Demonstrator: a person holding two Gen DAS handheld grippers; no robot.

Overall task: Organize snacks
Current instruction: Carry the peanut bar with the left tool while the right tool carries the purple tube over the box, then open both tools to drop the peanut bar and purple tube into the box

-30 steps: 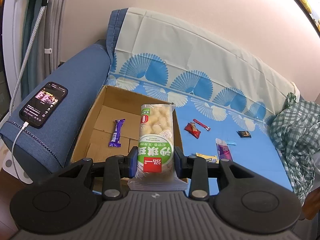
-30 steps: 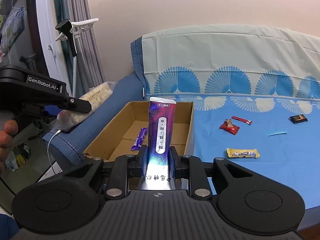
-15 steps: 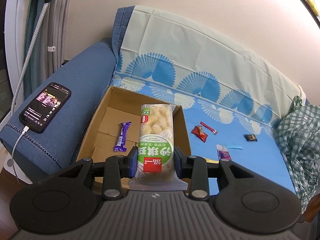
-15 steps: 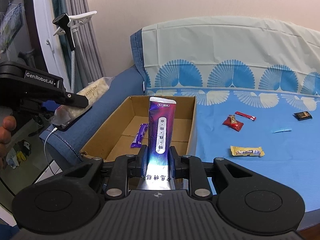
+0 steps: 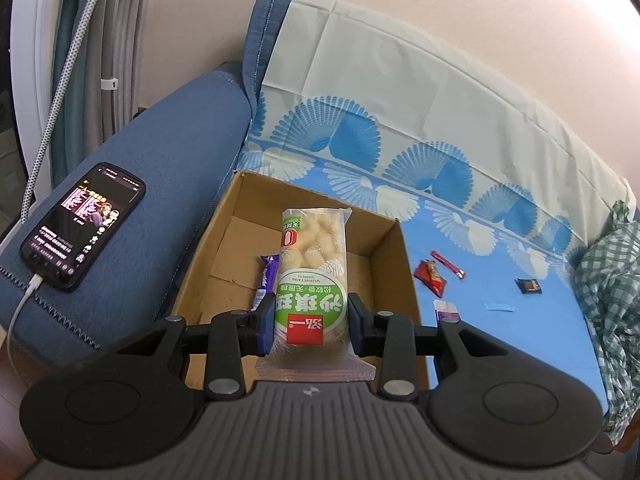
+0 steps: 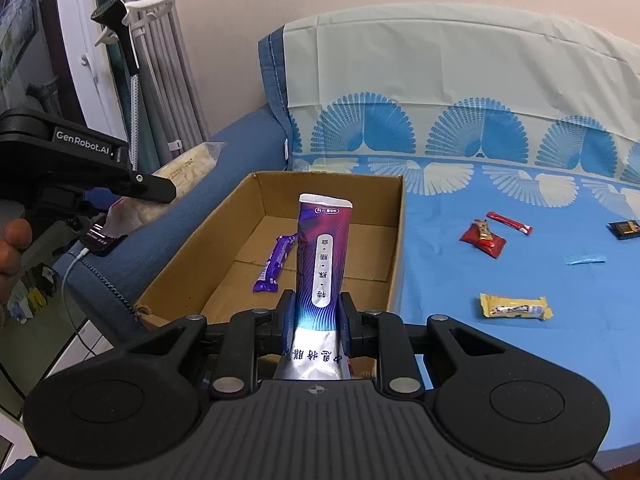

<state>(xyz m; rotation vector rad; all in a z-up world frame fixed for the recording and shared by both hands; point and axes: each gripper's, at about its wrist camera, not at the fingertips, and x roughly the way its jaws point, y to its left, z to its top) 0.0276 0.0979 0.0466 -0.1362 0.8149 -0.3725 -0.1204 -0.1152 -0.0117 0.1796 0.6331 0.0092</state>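
My left gripper [image 5: 311, 322] is shut on a clear pack of pale puffed snacks with a green label [image 5: 312, 280], held over the near edge of an open cardboard box [image 5: 394, 264]. My right gripper [image 6: 316, 322] is shut on a tall purple packet [image 6: 322, 264], in front of the same cardboard box [image 6: 396, 240]. A small purple bar [image 6: 274, 264] lies on the box floor. In the right wrist view the left gripper [image 6: 156, 188] shows at the left with its snack pack [image 6: 188, 168], held by a hand [image 6: 12, 244].
Loose snacks lie on the blue sheet right of the box: a red packet [image 6: 482, 238], a red stick [image 6: 510, 223], a yellow bar [image 6: 516, 307], a dark square [image 6: 624, 229], a blue strip [image 6: 584, 258]. A charging phone [image 5: 82, 226] rests on the blue armrest. Checked cloth [image 5: 612, 292] lies at far right.
Both grippers have moved closer to the box, which now looks larger and nearer in both views. Each keeps its grip on its packet.
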